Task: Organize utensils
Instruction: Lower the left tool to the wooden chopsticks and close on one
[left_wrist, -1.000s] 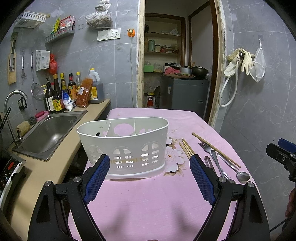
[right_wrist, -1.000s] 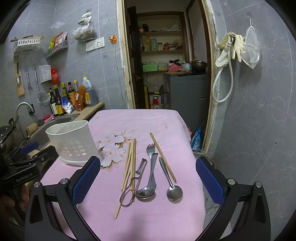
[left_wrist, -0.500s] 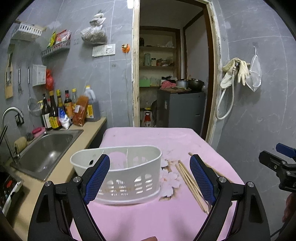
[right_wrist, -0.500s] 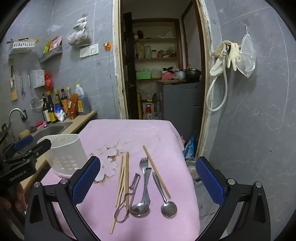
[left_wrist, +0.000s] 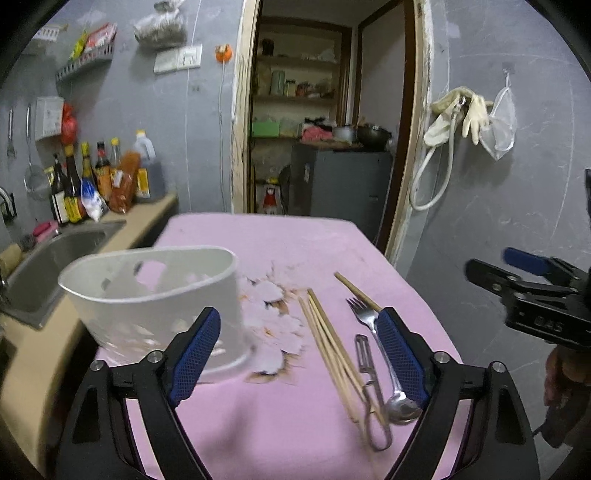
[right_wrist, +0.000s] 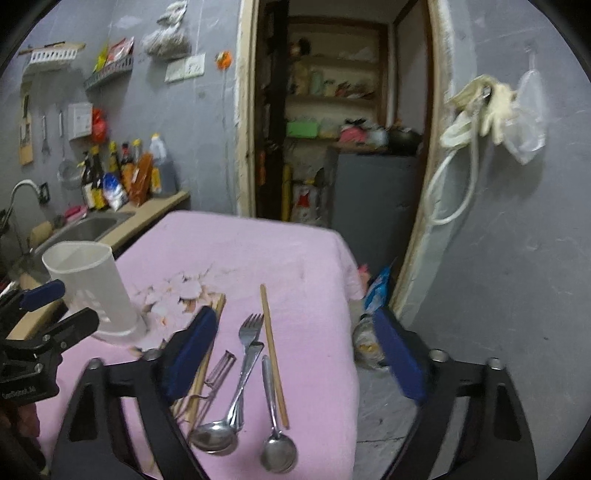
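A white slotted caddy (left_wrist: 147, 295) (right_wrist: 88, 280) stands at the left of the pink tablecloth (left_wrist: 266, 243). To its right lie a bundle of chopsticks (left_wrist: 328, 343), a peeler (left_wrist: 369, 373), a fork (right_wrist: 249, 332), a single chopstick (right_wrist: 273, 354) and two spoons (right_wrist: 277, 443) (right_wrist: 214, 435). My left gripper (left_wrist: 297, 317) hovers over the cloth between caddy and utensils, its jaws closing with nothing gripped. My right gripper (right_wrist: 293, 317) hangs above the utensils near the table's right edge, jaws closing too, pads touching nothing. Each gripper shows in the other's view (left_wrist: 517, 280) (right_wrist: 48, 306).
A steel sink (left_wrist: 48, 258) and a row of bottles (left_wrist: 92, 177) sit on the counter at left. Behind the table is a doorway with a grey cabinet (left_wrist: 340, 184). A jar and a blue bag (right_wrist: 373, 317) lie on the floor beside the table's right edge.
The left gripper has swung right, so the caddy sits at left and the utensils lie ahead. The right gripper has shifted right, toward the table's edge. Both pairs of jaws have narrowed.
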